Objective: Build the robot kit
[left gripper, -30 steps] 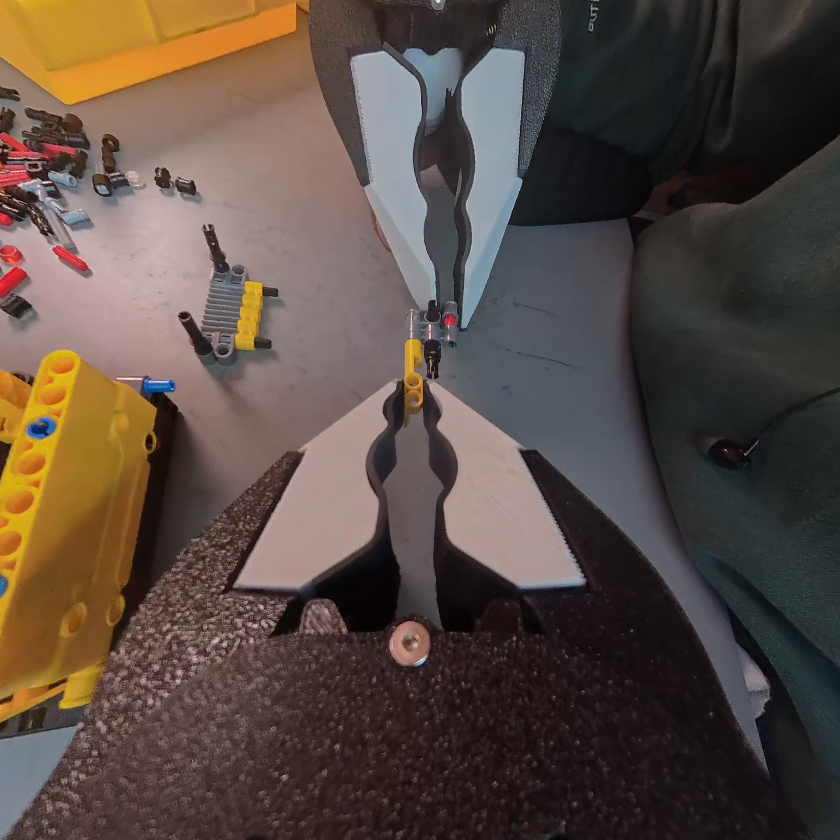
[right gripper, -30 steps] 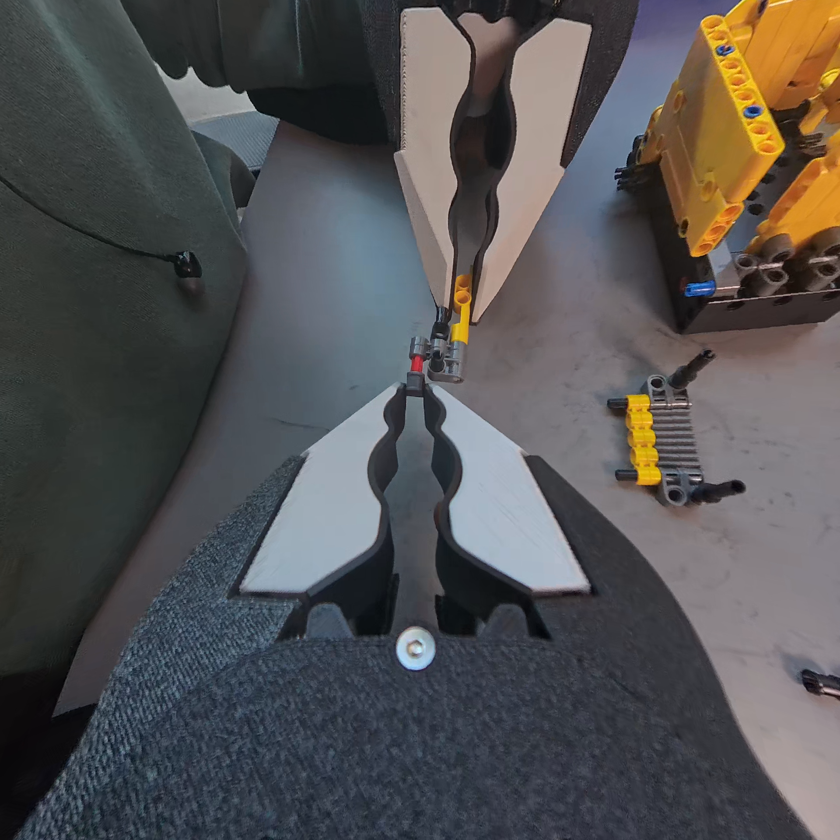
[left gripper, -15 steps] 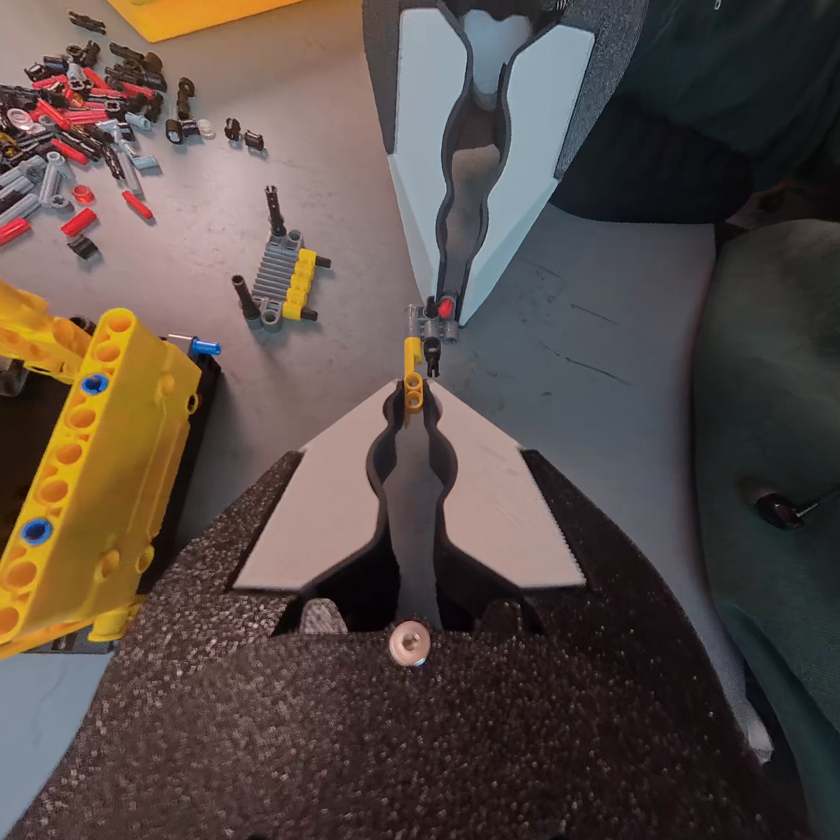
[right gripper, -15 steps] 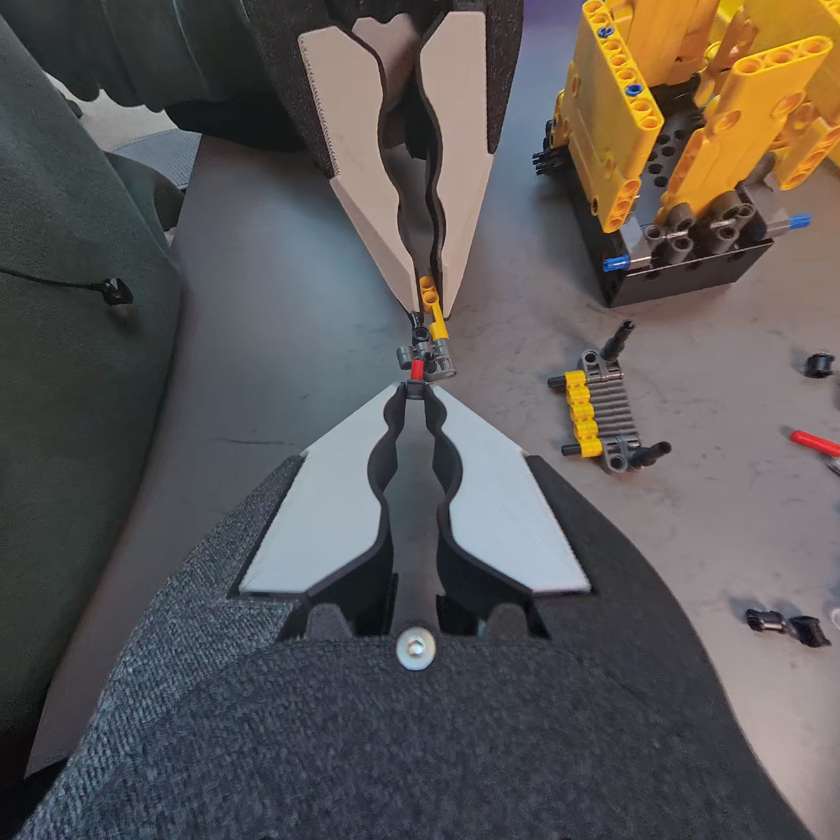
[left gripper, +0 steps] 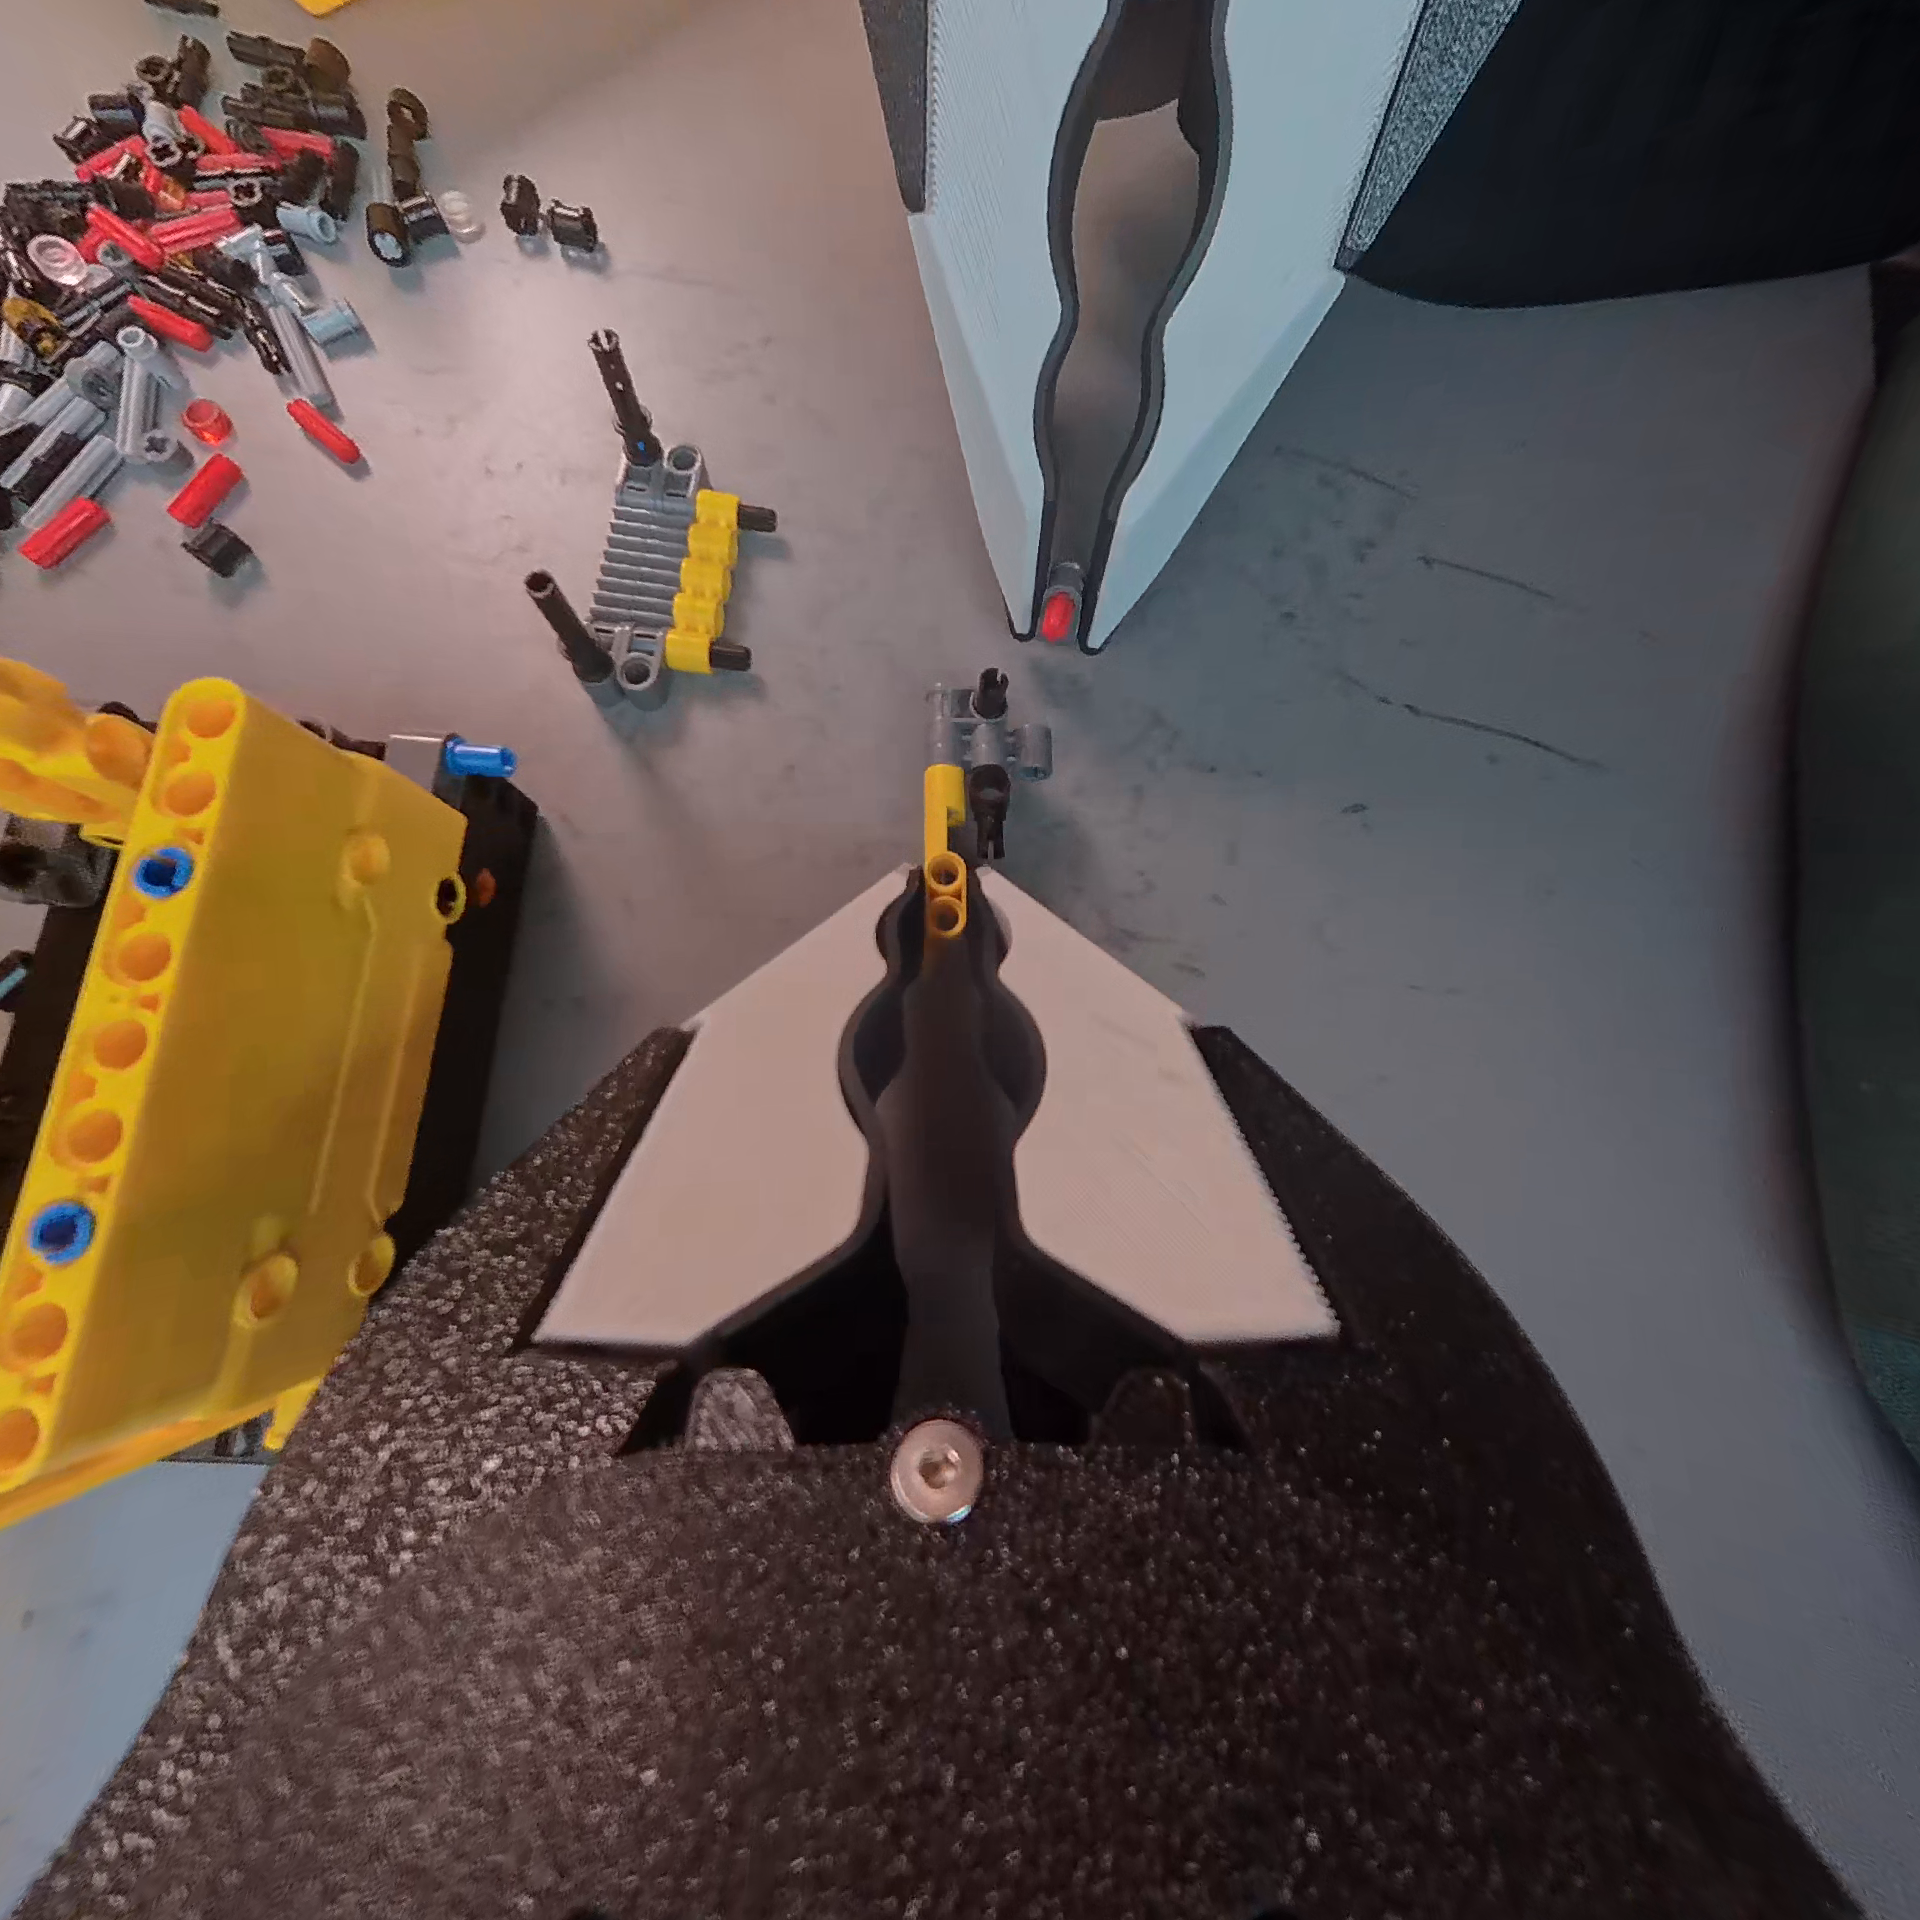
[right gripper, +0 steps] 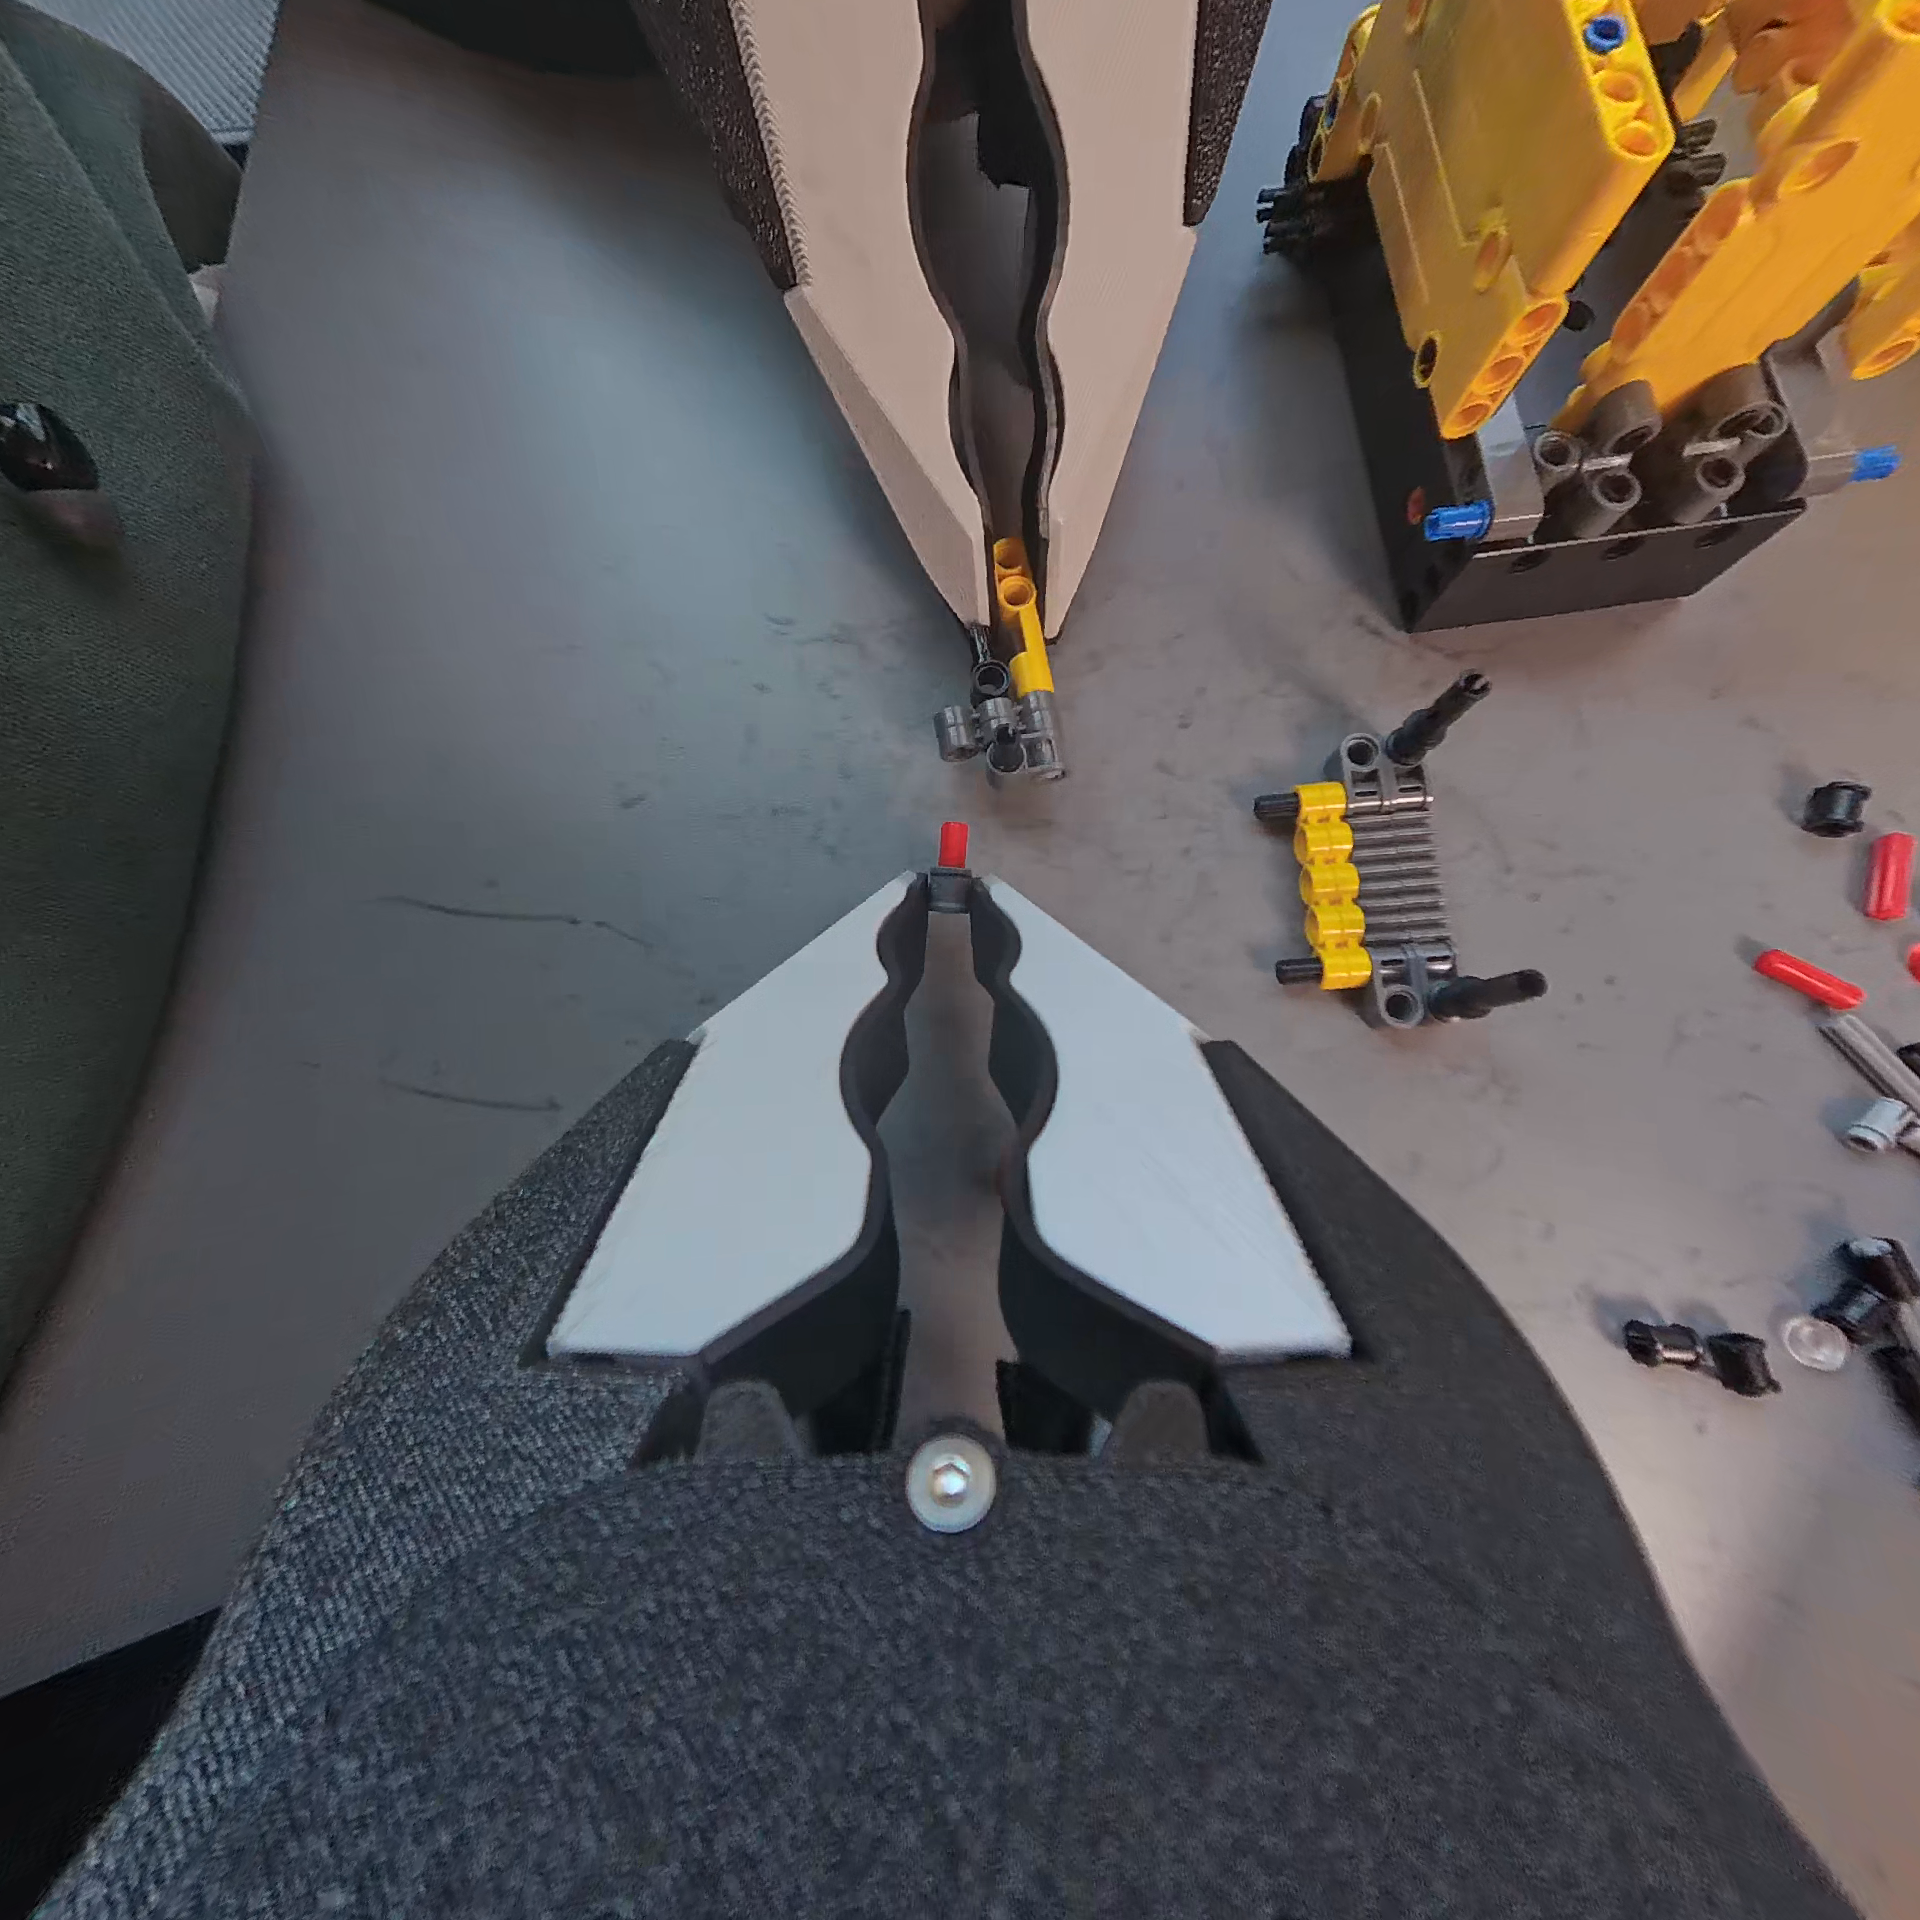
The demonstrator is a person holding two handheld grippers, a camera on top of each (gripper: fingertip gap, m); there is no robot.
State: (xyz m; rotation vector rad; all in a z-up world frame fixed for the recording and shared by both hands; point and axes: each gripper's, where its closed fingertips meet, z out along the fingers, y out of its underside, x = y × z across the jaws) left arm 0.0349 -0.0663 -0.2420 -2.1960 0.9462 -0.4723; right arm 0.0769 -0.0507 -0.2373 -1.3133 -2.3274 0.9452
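Observation:
My left gripper point(left gripper: 948, 883) is shut on a small yellow beam point(left gripper: 943, 842) that carries a grey connector with black pins point(left gripper: 987, 743) at its far end. My right gripper point(right gripper: 948, 883) is shut on a red pin with a dark collar point(right gripper: 951, 844). The pin stands apart from the grey connector point(right gripper: 1000, 732), with a short gap between them. In the left wrist view the right gripper point(left gripper: 1060, 623) comes in from above with the red pin point(left gripper: 1060, 615) at its tip. In the right wrist view the left gripper point(right gripper: 1013, 623) comes in from above holding the yellow beam point(right gripper: 1023, 634).
A yellow and black brick-built model point(left gripper: 208, 1039) stands at the left, and shows in the right wrist view point(right gripper: 1579, 312). A grey ribbed piece with yellow connectors point(left gripper: 665, 561) lies on the grey table point(left gripper: 1455, 831). A heap of loose red, black and grey pins point(left gripper: 135, 291) lies far left. A person's dark green clothing point(right gripper: 94, 623) borders the table. Across from one pair of fingers to the other is roughly 5 cm.
The red pin has come out of the grey connector and the two grippers have drawn apart. Both views have shifted toward the yellow model and the loose parts.

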